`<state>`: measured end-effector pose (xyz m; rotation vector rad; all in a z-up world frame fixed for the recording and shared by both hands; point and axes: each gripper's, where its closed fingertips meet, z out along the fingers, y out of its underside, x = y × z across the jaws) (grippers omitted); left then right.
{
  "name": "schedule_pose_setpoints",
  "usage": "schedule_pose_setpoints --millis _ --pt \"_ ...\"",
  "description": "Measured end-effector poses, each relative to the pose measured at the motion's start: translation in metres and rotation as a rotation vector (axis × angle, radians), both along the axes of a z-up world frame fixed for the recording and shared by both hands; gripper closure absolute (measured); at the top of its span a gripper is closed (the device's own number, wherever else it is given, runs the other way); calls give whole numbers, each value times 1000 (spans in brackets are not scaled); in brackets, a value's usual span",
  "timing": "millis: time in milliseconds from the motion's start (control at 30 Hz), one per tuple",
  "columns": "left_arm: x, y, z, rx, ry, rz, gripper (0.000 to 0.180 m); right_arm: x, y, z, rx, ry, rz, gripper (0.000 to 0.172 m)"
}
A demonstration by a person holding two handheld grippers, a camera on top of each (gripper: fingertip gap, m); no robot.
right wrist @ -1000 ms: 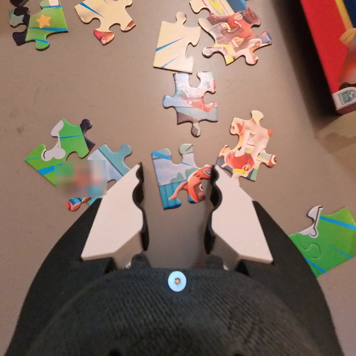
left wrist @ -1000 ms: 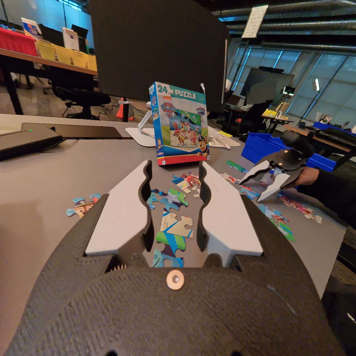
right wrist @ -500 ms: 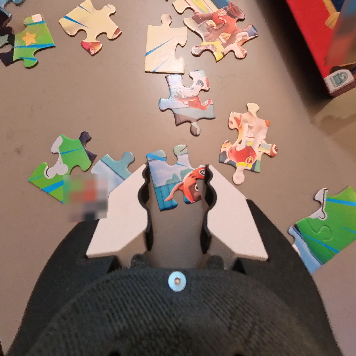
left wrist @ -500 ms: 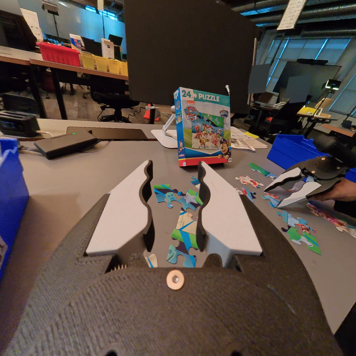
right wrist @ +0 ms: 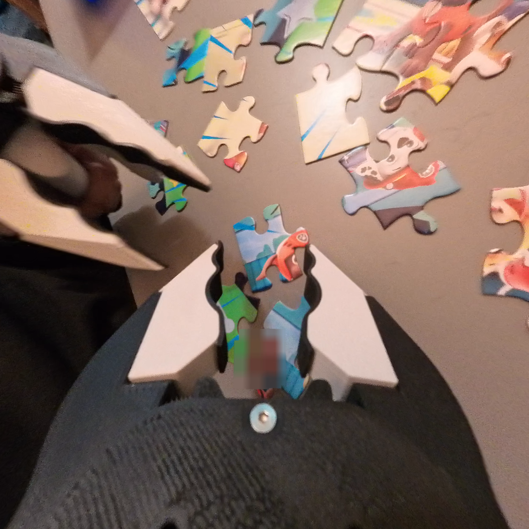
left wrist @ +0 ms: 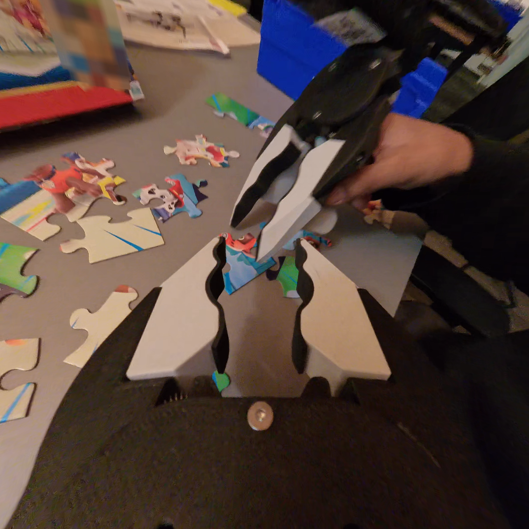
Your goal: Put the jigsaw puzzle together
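A blue puzzle piece with a red figure (right wrist: 266, 252) lies on the grey table (right wrist: 372, 286) between the fingertips of my right gripper (right wrist: 264, 246). The right finger touches its red edge; a strip of table shows between the piece and the left pad, so the gripper is open. My left gripper (left wrist: 259, 242) is open and empty, its tips close to the same piece (left wrist: 240, 269) and to my right gripper (left wrist: 245, 242). The left gripper also shows at the left of the right wrist view (right wrist: 184, 227). A green piece (left wrist: 287, 276) lies just beside the blue one.
Several loose pieces lie around, among them a cream one (left wrist: 114, 237) and a white-dog one (left wrist: 171, 197). The puzzle box (left wrist: 57, 100) stands at the back left, with a blue bin (left wrist: 289, 57) and papers (left wrist: 177, 31) behind. The table's edge (left wrist: 406, 272) is close on the right.
My right jaws narrowed around the blue piece, then moved left with it staying at the fingertips. My left gripper swung down and right, close to the right gripper.
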<state>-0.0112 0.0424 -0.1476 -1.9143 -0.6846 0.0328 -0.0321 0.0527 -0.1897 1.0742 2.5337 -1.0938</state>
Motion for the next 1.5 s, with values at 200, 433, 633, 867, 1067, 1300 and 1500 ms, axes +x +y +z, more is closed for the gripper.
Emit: schedule_pose_setpoints --millis 200,433,633,867,1067,1300,1500 --pt "-5 -1 -19 -102 18 49 131 3 67 14 172 324 -114 125" --pt "3 10 -51 -289 -23 102 137 39 66 -5 197 388 -248 124" --pt "-3 15 -61 -350 -50 122 130 30 74 -18 228 359 -309 132" --pt "-13 32 -62 -410 -38 -6 131 9 91 -18 229 361 -373 134" --pt "-8 59 -61 -398 -46 -241 136 -2 97 -17 168 324 -430 146" --pt "-7 62 -64 -450 65 -349 136 -4 101 -15 93 279 -456 148" --pt "6 61 -63 -429 55 -443 138 2 97 -6 20 249 -378 136"
